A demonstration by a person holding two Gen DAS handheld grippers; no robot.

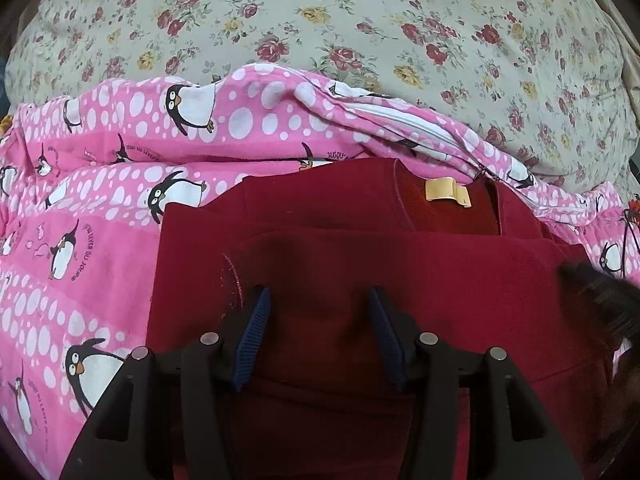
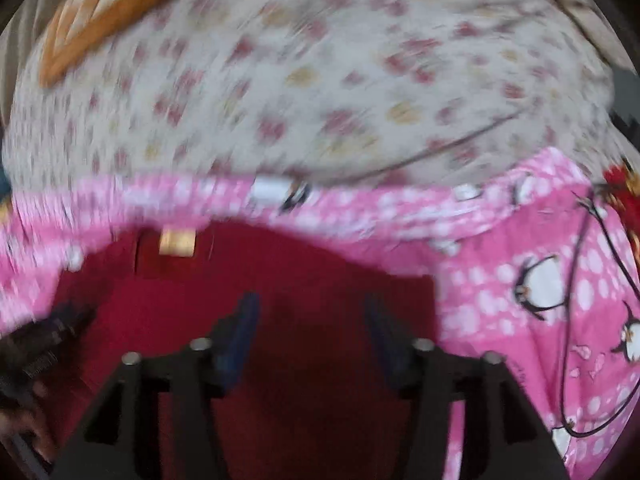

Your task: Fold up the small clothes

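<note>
a: where's the garment sitting?

b: the dark red top (image 1: 360,280) lies on the pink penguin blanket (image 1: 100,248), with the flowered sheet (image 1: 320,20) beyond it on the far side. its neck, with the tan label (image 1: 446,193), points far. a layer looks already turned over the middle, its edge running left to right just near of the label.

a: and the tools?

b: the left gripper (image 1: 318,304) hovers over the near part of the top, fingers spread wide, nothing between them. the right gripper (image 2: 310,312) is spread too, over the right half of the top, empty. its view is smeared, so i can't tell whether the pads touch the cloth.

a: so what's the step, do you think?

b: my guess is a fresh grasp for the next fold. to do it well, each tool should come down on an edge or corner, not the flat middle, where the fingers would only bunch the fleece.

a: which edges?

b: the stitched hem (image 1: 234,280) just left of the left fingers looks a fair hold. pinch all layers together, lift both sides evenly, and lay the cloth down square to the fold line.

a: any risk?

b: catching the blanket underneath along with the top. it's soft and rumpled, so keep the pinch shallow.
</note>
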